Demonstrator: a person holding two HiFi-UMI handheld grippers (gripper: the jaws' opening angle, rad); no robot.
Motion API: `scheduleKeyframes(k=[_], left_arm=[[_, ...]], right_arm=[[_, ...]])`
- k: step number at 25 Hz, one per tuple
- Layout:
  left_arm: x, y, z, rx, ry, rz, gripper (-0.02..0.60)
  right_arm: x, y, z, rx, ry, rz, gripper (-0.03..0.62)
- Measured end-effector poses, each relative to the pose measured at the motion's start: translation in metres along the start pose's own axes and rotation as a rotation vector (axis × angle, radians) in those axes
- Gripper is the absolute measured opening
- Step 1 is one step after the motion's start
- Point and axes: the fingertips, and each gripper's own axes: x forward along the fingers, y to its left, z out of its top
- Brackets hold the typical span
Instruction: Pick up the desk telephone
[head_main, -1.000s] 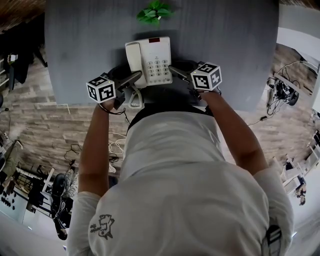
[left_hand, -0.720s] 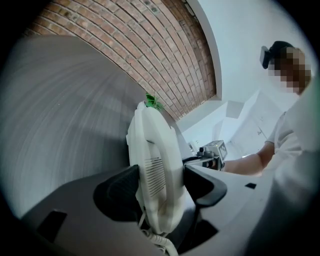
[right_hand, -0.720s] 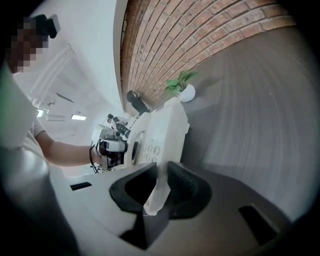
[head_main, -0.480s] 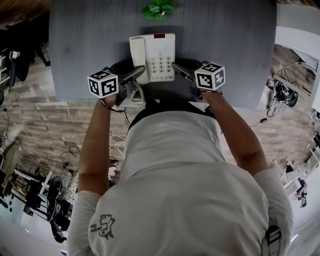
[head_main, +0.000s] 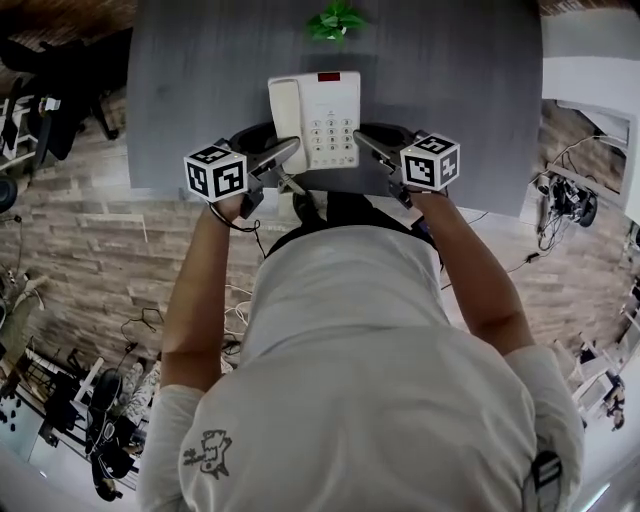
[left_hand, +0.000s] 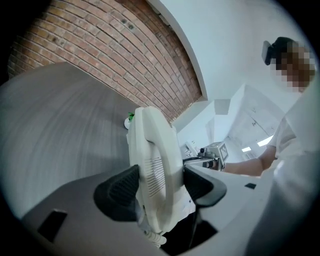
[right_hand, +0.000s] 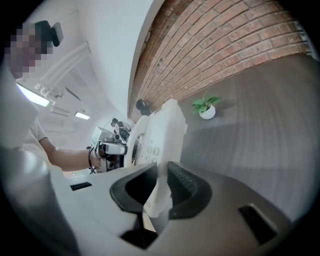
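Left gripper (left_hand: 159, 186), its jaws having just closed a little, clamps the phone (head_main: 318, 118) by its handset edge. Right gripper (right_hand: 161, 189) pinches the thin opposite edge. Phone sits between them over the desk (head_main: 460, 80), seemingly lifted clear. Lifting looks under way; next, both should rise evenly, keeping it level and minding the cord (left_hand: 151, 236).

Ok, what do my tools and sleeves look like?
The grey two-jaw left tool and right tool each have ribbed black pads and a white cube with black square markers. A black cable loops by the left one, whose jaws have just been closing on the white desk telephone. You wear a white short-sleeved T-shirt, a dark graphic on its left sleeve.
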Motion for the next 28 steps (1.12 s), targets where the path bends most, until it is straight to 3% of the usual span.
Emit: scheduleKeyframes(k=[28], left_arm=[[-0.098,-0.086,-0.012,0.153,-0.112,-0.073,0.298]], right_arm=[[-0.046,0.13,-0.006,-0.156,-0.151,-0.054,0.067]])
